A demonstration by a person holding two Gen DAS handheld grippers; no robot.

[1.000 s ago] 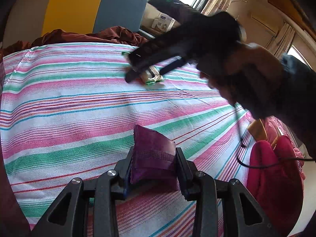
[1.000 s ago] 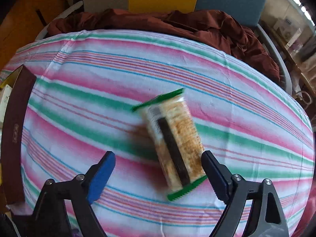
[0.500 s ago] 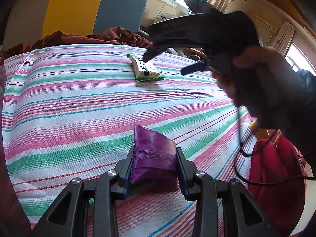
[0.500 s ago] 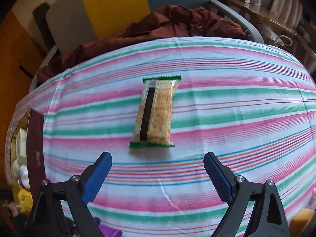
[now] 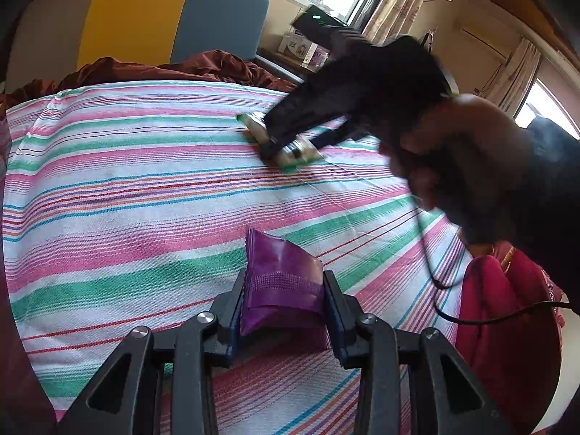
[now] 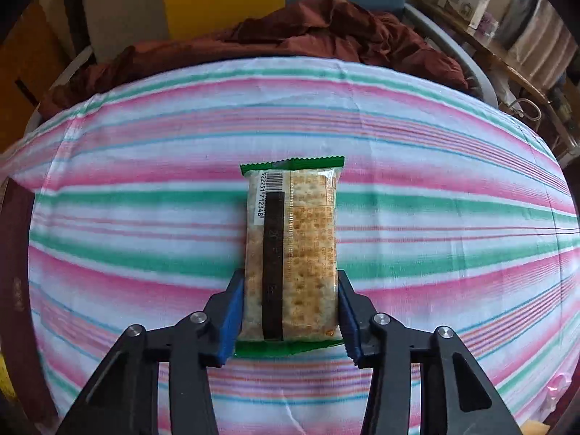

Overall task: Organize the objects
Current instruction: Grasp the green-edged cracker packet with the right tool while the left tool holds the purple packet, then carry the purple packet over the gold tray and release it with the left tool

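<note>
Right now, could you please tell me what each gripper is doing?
Left gripper: closed on the purple packet.
Right gripper: closed around the cracker pack.

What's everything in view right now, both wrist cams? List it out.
cracker packet: 1, clear with green ends, flat on the cloth mid-table, between the right gripper's fingers
purple pouch: 1, purple, held in the left gripper near the table's front edge
striped tablecloth: 1, pink, green and white, covering the table
brown cloth: 1, reddish-brown, bunched at the far edge
chair back: 1, grey, yellow and blue, behind the table
dark red box: 1, at the left edge of the right wrist view
red bag: 1, below the table's right side
left gripper: 1, black, shut on pouch
right gripper: 1, black with blue pads, shut on packet
</note>
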